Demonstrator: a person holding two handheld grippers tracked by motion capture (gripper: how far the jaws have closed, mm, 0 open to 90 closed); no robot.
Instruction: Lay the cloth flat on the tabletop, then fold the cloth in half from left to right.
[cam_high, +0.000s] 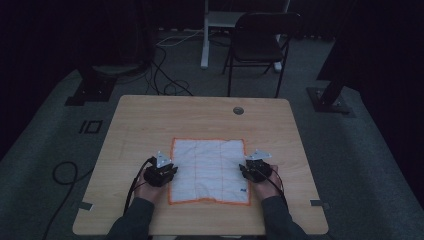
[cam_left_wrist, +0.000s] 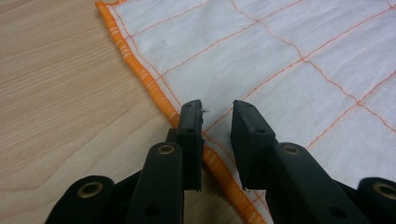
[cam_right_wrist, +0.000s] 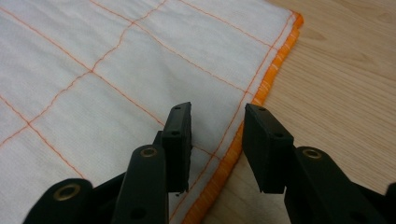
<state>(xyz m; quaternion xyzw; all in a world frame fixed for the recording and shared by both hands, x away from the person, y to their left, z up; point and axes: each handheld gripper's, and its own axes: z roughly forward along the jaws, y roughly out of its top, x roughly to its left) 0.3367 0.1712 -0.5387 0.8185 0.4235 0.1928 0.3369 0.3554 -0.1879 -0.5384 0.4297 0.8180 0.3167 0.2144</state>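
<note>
A white cloth (cam_high: 209, 170) with thin orange grid lines and an orange hem lies flat on the wooden table (cam_high: 150, 120). My left gripper (cam_high: 161, 171) sits at the cloth's left edge. In the left gripper view its jaws stand open (cam_left_wrist: 217, 112) just above the cloth (cam_left_wrist: 280, 60), straddling the orange hem (cam_left_wrist: 154, 88). My right gripper (cam_high: 256, 169) sits at the right edge. Its jaws are open too (cam_right_wrist: 218, 114), one over the white cloth (cam_right_wrist: 116, 60), the other over the hem (cam_right_wrist: 268, 74). Nothing is held.
A round grommet hole (cam_high: 238, 110) sits near the table's far edge. Beyond the table stand a dark folding chair (cam_high: 260, 40), a white desk leg (cam_high: 205, 35) and floor cables (cam_high: 165, 75). Bare wood lies on both sides of the cloth.
</note>
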